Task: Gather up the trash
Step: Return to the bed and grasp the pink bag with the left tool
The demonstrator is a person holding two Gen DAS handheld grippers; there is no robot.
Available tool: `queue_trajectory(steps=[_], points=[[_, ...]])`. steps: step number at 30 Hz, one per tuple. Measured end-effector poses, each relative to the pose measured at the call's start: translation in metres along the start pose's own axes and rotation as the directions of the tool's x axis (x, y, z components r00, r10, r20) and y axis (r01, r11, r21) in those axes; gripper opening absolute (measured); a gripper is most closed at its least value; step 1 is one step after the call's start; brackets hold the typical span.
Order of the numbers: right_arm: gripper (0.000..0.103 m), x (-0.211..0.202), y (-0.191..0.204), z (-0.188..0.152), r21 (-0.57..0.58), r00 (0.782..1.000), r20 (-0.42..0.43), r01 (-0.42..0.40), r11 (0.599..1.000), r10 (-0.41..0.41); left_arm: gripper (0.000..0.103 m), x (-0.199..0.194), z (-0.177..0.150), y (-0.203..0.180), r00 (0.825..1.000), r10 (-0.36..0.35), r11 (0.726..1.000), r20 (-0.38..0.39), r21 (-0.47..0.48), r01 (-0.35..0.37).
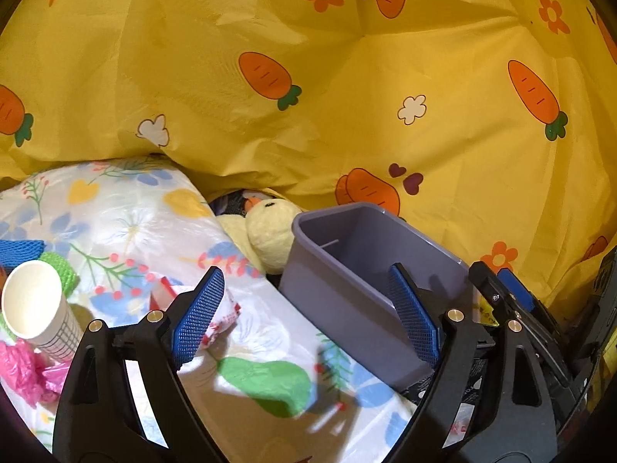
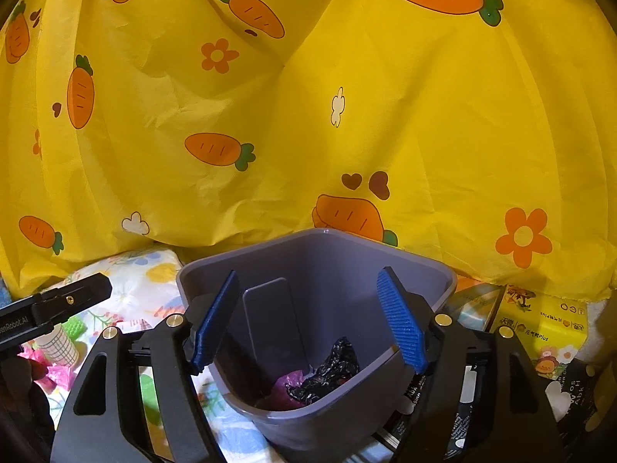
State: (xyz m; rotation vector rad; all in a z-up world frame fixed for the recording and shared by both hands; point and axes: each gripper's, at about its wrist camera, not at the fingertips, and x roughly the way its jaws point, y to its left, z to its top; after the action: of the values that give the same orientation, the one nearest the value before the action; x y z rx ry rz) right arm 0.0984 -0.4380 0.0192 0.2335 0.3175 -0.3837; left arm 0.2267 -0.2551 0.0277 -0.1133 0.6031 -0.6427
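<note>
Grey plastic, the small trash bin (image 2: 320, 351) stands on a floral plastic table cover (image 1: 246, 347), in front of a yellow carrot-print cloth (image 1: 385, 88) that fills the background. In the right wrist view the right gripper (image 2: 308, 328) hangs over the bin's mouth with its blue-padded fingers (image 2: 401, 328) spread wide, holding nothing. At the bottom of the bin lie a crumpled black wrapper (image 2: 331, 370) and a bit of purple plastic (image 2: 287, 384) just beside it.

The left gripper (image 1: 308, 320) is likewise wide open and empty; it sits to the left of the bin, its right finger in front of the bin's near wall, whether touching I cannot tell. Just past its left finger lies a red-and-white wrapper (image 1: 223, 316) on the cover. Further left a white paper cup (image 1: 38, 308) with a grid pattern lies tilted, its mouth toward the camera, touching crumpled pink plastic (image 1: 23, 374) below it, with green foam netting (image 1: 63, 272) and blue foam netting (image 1: 19, 250) behind. A yellow plush duck (image 1: 270, 231) rests just behind the bin's left corner. To the right of the bin, in the right wrist view, sits a yellow tissue pack (image 2: 540, 328)
</note>
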Motion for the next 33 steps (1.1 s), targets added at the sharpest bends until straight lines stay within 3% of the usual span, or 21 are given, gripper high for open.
queue_trajectory(steps=[6, 13, 18, 23, 26, 28, 33], points=[[0.076, -0.017, 0.012, -0.005, -0.001, 0.999, 0.018, -0.035, 0.999, 0.035, 0.085, -0.031, -0.015, 0.021, 0.995, 0.094, 0.996, 0.021, -0.011, -0.093], [0.078, -0.025, 0.043, -0.021, -0.021, 0.992, -0.011, -0.124, 0.992, 0.123, 0.085, -0.08, -0.038, 0.071, 0.972, 0.233, 0.971, 0.032, -0.071, -0.23], [0.078, -0.026, 0.077, -0.035, -0.061, 0.978, -0.05, -0.206, 0.977, 0.203, 0.085, -0.117, -0.059, 0.111, 0.94, 0.339, 0.939, 0.033, -0.082, -0.335], [0.078, -0.026, 0.116, -0.048, -0.089, 0.955, -0.089, -0.291, 0.952, 0.284, 0.085, -0.149, -0.074, 0.149, 0.888, 0.458, 0.884, 0.041, -0.129, -0.45], [0.078, -0.026, 0.138, -0.055, -0.101, 0.942, -0.106, -0.329, 0.939, 0.318, 0.085, -0.156, -0.08, 0.166, 0.869, 0.494, 0.861, 0.017, -0.151, -0.486], [0.078, -0.026, 0.15, -0.058, -0.11, 0.934, -0.118, -0.349, 0.931, 0.337, 0.085, -0.155, -0.081, 0.171, 0.869, 0.495, 0.859, 0.002, -0.153, -0.489], [0.078, -0.028, 0.169, -0.062, -0.131, 0.923, -0.136, -0.378, 0.916, 0.361, 0.085, -0.14, -0.076, 0.176, 0.898, 0.44, 0.882, -0.031, -0.173, -0.438]])
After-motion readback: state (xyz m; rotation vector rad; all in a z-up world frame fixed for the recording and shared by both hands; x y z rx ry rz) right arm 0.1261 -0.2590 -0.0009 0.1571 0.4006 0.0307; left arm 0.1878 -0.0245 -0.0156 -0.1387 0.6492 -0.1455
